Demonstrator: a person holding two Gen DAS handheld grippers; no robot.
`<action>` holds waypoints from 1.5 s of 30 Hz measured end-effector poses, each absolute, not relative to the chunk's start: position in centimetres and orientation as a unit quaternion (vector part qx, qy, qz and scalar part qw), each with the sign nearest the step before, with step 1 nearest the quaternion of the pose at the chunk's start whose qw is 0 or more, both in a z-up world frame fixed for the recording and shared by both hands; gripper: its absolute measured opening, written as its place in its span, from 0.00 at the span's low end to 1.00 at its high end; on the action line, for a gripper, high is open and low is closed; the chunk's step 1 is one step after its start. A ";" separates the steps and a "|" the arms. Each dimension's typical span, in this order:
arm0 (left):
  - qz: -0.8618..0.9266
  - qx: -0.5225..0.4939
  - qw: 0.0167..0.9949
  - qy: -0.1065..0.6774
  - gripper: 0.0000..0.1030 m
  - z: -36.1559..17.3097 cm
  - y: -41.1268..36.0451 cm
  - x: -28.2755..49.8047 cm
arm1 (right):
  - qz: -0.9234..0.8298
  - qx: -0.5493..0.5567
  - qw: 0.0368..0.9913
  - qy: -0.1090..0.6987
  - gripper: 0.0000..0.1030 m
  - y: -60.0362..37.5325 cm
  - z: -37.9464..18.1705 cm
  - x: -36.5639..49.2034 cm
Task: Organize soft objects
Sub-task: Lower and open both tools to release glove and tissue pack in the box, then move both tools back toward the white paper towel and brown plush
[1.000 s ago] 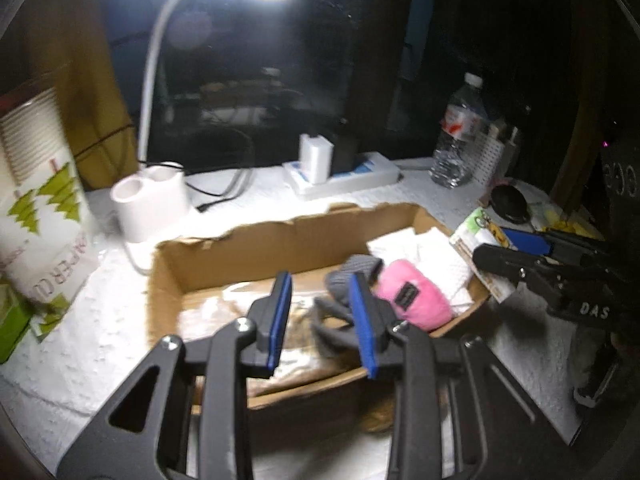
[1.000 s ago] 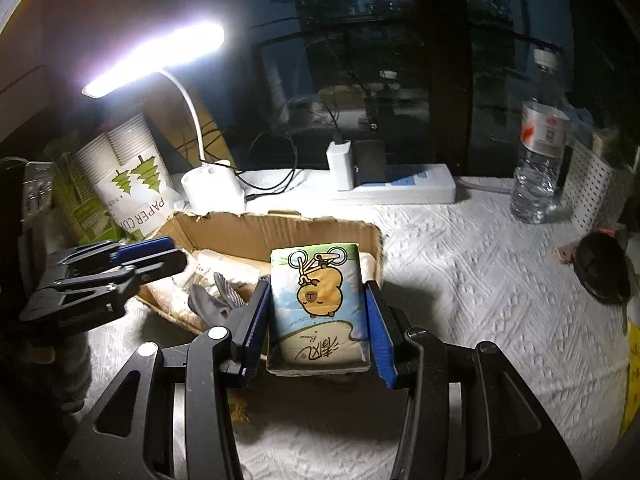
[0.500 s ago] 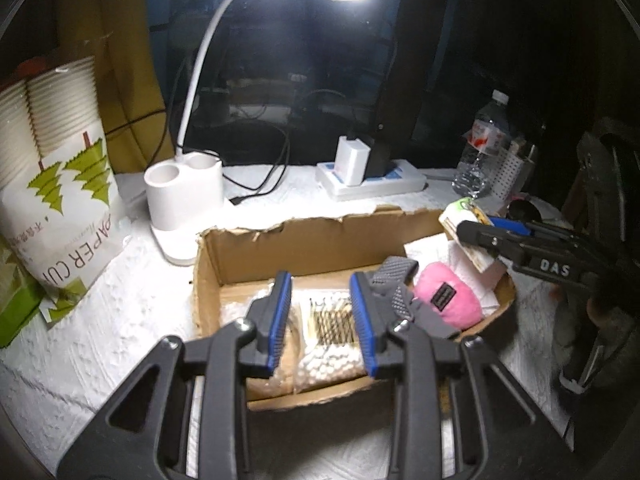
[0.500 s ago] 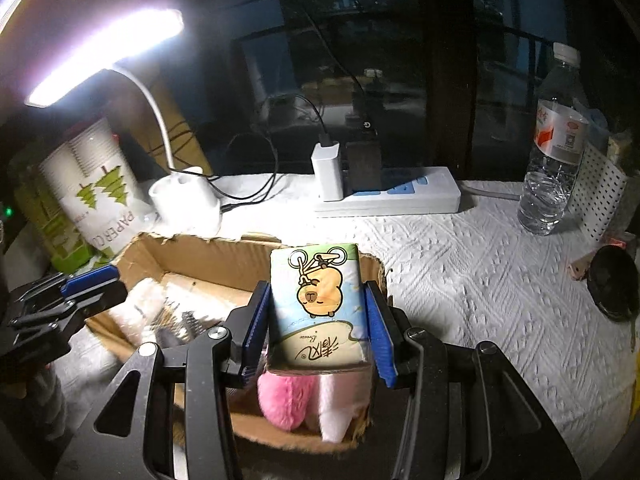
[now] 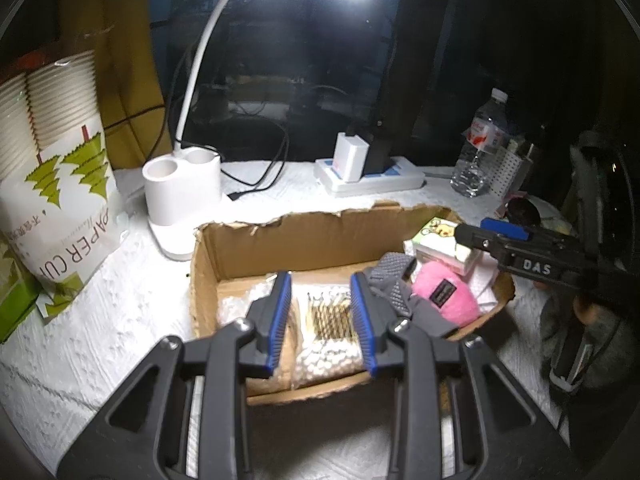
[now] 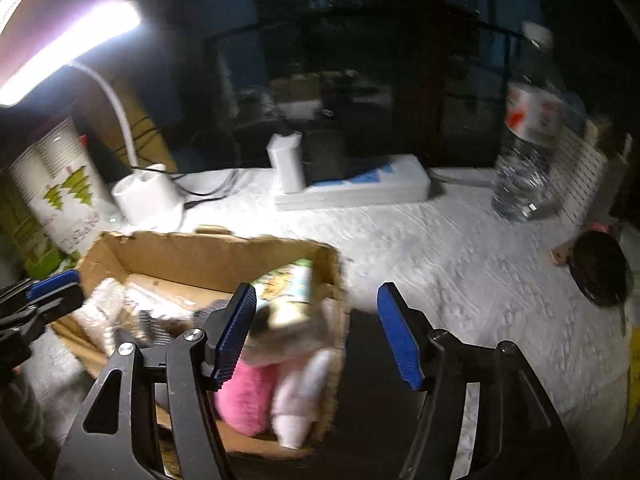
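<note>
An open cardboard box (image 5: 256, 248) (image 6: 132, 248) sits on the white tablecloth. In it lie bags of cotton swabs (image 5: 328, 340), a grey glove (image 5: 394, 284), a pink plush (image 5: 446, 296) (image 6: 240, 396) and a tissue pack with a cartoon bear (image 5: 438, 240) (image 6: 286, 300), which rests on the items at the box's right end. My left gripper (image 5: 320, 320) is open and empty above the swabs. My right gripper (image 6: 316, 332) is open and empty over the box's right edge; it shows in the left wrist view (image 5: 504, 236) beside the tissue pack.
A white desk lamp base (image 5: 180, 192) and a paper cup pack (image 5: 52, 184) stand left of the box. A power strip with a charger (image 5: 372, 176) lies behind it. A water bottle (image 5: 480, 152) and a black round object (image 6: 600, 272) are at the right.
My right gripper has opened and let go of the tissue pack, which now lies in the box's right end. My left gripper stays open over the box.
</note>
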State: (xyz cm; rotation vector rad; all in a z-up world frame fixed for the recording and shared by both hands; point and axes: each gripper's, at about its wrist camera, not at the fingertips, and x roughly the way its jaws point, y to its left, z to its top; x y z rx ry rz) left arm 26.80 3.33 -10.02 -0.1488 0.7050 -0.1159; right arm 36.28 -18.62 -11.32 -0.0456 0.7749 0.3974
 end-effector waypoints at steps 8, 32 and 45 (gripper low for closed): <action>-0.055 -0.069 0.933 0.348 0.31 -10.0 2.9 26.3 | 0.184 -0.030 0.899 0.396 0.65 -18.9 -13.5 36.2; -0.069 -0.055 0.939 0.334 0.32 -8.1 1.5 21.1 | 0.204 -0.034 0.910 0.360 0.66 -18.5 -8.6 28.5; -0.057 -0.069 0.943 0.320 0.70 -7.7 3.0 17.1 | 0.217 -0.039 0.904 0.366 0.66 -17.0 -8.6 24.3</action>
